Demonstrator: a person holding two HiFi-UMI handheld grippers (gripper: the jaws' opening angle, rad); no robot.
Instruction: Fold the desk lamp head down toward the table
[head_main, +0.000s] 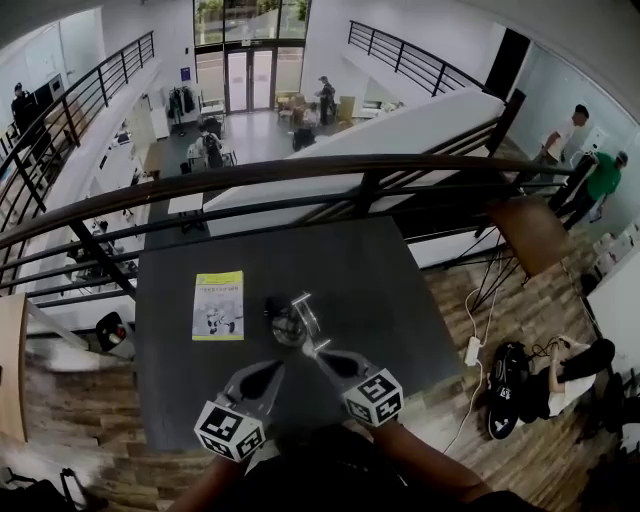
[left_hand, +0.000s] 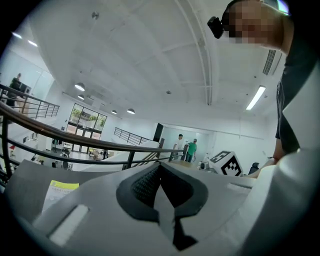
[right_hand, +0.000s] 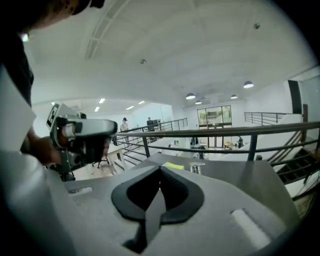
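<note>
Your left gripper (head_main: 268, 370) and right gripper (head_main: 322, 351) hang over the near edge of the table (head_main: 380, 290). Each is a grey plastic body carrying a cube of black-and-white square markers, and the frame cuts off your arms below them. Both pairs of jaws are pressed fully together, with nothing between the ribbed black pads. The desk lamp (head_main: 291, 318) stands near the table's middle, clear of both grippers. Its dark round base melts into the matte dark tabletop, so only a shiny silvery piece reads clearly, and you cannot tell how its head is angled. In the right gripper view only that silvery bit peeks over the gripper body. A flat yellow-green and white booklet (head_main: 218, 305) lies toward the table's left side.
</note>
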